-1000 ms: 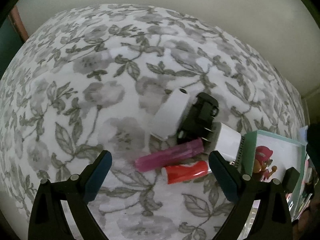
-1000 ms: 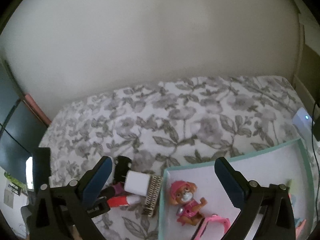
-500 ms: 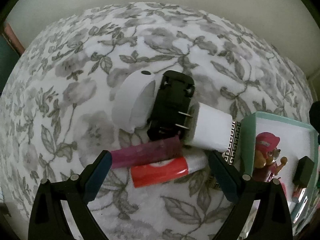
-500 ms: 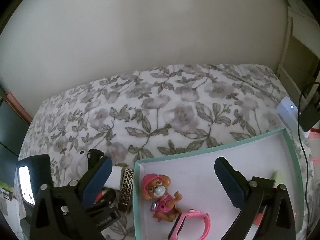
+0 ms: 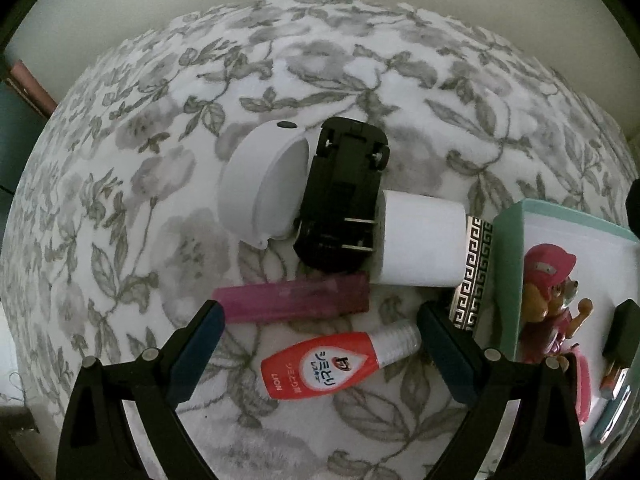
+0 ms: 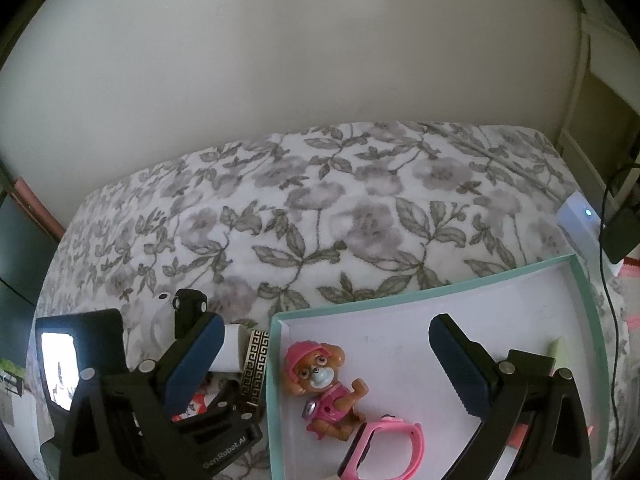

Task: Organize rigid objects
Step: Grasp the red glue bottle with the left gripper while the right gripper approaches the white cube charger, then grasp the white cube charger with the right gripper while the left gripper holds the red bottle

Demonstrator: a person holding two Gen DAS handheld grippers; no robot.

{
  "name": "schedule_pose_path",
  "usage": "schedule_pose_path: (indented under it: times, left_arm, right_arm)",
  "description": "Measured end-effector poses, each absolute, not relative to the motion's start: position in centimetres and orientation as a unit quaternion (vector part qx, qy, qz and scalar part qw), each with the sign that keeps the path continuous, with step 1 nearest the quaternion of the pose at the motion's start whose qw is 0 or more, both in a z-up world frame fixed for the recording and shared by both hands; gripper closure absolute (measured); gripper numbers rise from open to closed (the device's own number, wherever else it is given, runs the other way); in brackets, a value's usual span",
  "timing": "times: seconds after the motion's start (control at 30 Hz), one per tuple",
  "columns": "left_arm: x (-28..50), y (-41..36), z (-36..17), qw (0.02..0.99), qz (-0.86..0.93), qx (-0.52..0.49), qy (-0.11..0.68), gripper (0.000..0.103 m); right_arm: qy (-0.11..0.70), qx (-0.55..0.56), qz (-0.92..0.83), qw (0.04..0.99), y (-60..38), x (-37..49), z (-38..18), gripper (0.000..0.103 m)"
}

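Left wrist view: the left gripper (image 5: 318, 322) hangs low over a floral-print bed cover (image 5: 132, 184) with its fingers spread wide apart and nothing between them. Just beyond the fingertips lies a pink lighter (image 5: 294, 298), lengthwise left to right, and nearer, a red-and-white tube (image 5: 338, 364) sits between the two fingers without touching either. Farther off, a white round case (image 5: 260, 188) touches an overturned black toy car (image 5: 342, 196), and the prongs of a white charger plug (image 5: 422, 246) rest against the car. A strip with a black-and-silver key pattern (image 5: 474, 272) stands between the plug and the teal wall of a tray (image 5: 506, 272) on the right.

Right wrist view: the right gripper (image 6: 326, 336) is also open wide and empty, held above the white-floored tray (image 6: 432, 284). In the tray lie a pink-helmeted puppy figure (image 6: 322, 388) and, nearer, a pink band (image 6: 386, 444) touching it.
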State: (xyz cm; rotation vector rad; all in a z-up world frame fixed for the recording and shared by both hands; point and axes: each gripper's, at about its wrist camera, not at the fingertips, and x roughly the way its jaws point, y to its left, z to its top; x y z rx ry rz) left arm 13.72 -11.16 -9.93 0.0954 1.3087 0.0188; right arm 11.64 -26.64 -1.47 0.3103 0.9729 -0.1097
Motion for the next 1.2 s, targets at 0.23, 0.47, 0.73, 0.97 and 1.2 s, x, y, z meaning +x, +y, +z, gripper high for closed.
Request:
schedule_pose_path:
  times: [0.23, 0.47, 0.73, 0.97, 1.2]
  left_arm:
    - [13.2, -10.2, -10.6, 0.774, 0.019, 0.042, 0.631, 0.006]
    - [12.8, -7.8, -10.9, 0.763, 0.010, 0.028, 0.646, 0.006]
    - [11.2, -6.5, -11.1, 0.755, 0.006, 0.024, 0.655, 0.006]
    - [10.3, -6.4, -11.2, 0.757, -0.001, 0.025, 0.653, 0.006]
    - [10.6, -7.8, -10.6, 0.762, -0.015, 0.026, 0.646, 0.024]
  right_arm:
    - [0.470, 0.144, -0.048, 0.870, -26.3, 11.7, -1.7, 0.000]
    - [0.473, 0.140, -0.040, 0.869, -25.8, 11.8, -1.8, 0.000]
    - [0.480, 0.138, -0.033, 0.866, -25.3, 11.7, -2.0, 0.000]
    - [0.483, 0.134, -0.029, 0.865, -25.0, 11.7, -2.0, 0.000]
    - [0.490, 0.134, -0.032, 0.861, -25.0, 11.8, -2.3, 0.000]
